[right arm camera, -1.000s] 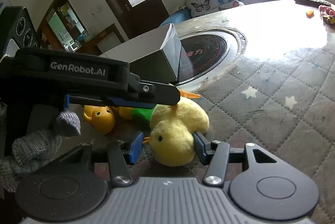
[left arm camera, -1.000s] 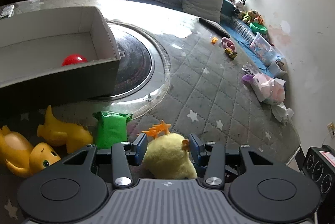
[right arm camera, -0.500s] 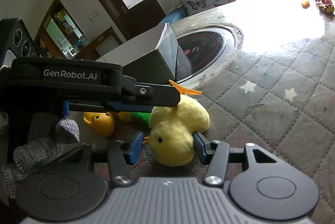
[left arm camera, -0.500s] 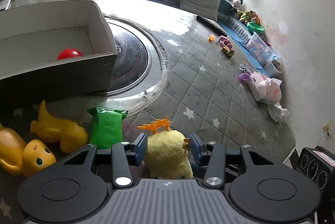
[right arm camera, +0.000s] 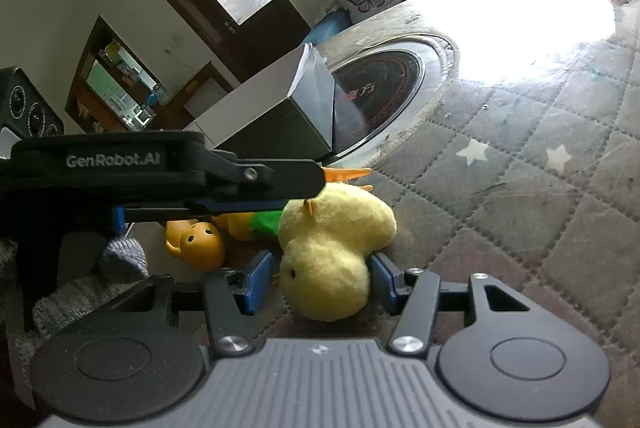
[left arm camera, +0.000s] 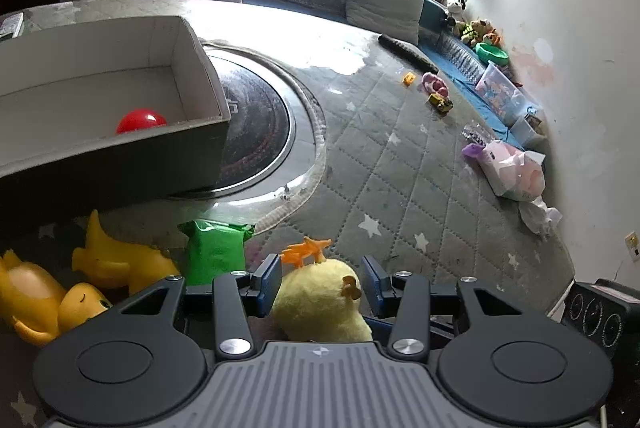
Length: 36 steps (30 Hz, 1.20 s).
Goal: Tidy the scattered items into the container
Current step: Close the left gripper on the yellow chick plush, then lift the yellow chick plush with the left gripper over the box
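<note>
Left tool open, straddling plush chick. Right tool open around the same chick; right pad touching. Box at 10 o'clock.

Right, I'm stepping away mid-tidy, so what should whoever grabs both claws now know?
Left claw: astride the yellow plush chick's body, pads at its sides; grip unclear.
Right claw: open around the chick's head, gap at one pad.
Chick lies on the quilted grey mat, outside the grey cardboard box.
Done: red ball in the box.
Left: chick, green packet, yellow rubber fish, yellow rubber figure.
</note>
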Each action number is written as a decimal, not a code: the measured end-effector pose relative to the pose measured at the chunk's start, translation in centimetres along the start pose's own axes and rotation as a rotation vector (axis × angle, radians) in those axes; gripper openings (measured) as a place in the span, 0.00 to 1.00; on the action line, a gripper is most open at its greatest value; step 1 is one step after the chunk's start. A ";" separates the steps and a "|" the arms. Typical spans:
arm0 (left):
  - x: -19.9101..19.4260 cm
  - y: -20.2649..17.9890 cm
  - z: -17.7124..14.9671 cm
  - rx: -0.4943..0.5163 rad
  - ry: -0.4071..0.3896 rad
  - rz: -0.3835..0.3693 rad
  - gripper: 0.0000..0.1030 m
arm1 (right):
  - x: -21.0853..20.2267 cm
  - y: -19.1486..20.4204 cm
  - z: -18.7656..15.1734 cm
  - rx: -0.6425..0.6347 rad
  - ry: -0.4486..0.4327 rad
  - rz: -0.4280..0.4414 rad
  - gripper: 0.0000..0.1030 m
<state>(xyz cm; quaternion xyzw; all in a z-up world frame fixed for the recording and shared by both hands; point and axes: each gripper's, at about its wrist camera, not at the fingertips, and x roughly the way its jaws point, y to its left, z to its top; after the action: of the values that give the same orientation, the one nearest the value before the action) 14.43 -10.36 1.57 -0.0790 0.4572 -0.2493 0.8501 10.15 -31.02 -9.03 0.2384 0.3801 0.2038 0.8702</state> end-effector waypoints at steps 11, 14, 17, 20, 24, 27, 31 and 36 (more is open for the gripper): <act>0.9 0.6 -0.6 -0.016 0.029 0.002 0.45 | 0.4 1.2 -0.2 -0.080 -0.009 -0.035 0.49; 0.7 0.8 -0.6 -0.027 0.023 -0.004 0.43 | 0.4 1.6 -0.2 -0.109 -0.012 -0.048 0.48; 0.3 0.9 -0.7 -0.036 0.008 -0.014 0.42 | -0.2 2.2 -0.2 -0.149 -0.024 -0.065 0.48; -0.4 0.8 -0.7 -0.039 -0.018 -0.026 0.42 | -0.8 2.9 -0.3 -0.187 -0.036 -0.079 0.48; -1.9 0.7 -0.4 -0.044 -0.065 -0.034 0.42 | -1.6 4.1 0.2 -0.244 -0.058 -0.082 0.48; -3.2 0.9 0.1 -0.055 -0.107 -0.033 0.41 | -1.9 5.2 1.0 -0.290 -0.073 -0.073 0.48; -5.2 1.6 1.3 -0.073 -0.182 -0.020 0.41 | -1.0 7.1 2.8 -0.354 -0.088 -0.051 0.48; -7.0 3.1 3.4 -0.092 -0.265 0.013 0.41 | 0.7 9.6 5.1 -0.434 -0.104 -0.020 0.48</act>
<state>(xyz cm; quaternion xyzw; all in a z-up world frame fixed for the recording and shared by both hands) 15.10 -4.52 7.59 -0.1470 0.3522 -0.2099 0.9002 12.82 -24.23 -0.88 0.0522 0.2842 0.2596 0.9215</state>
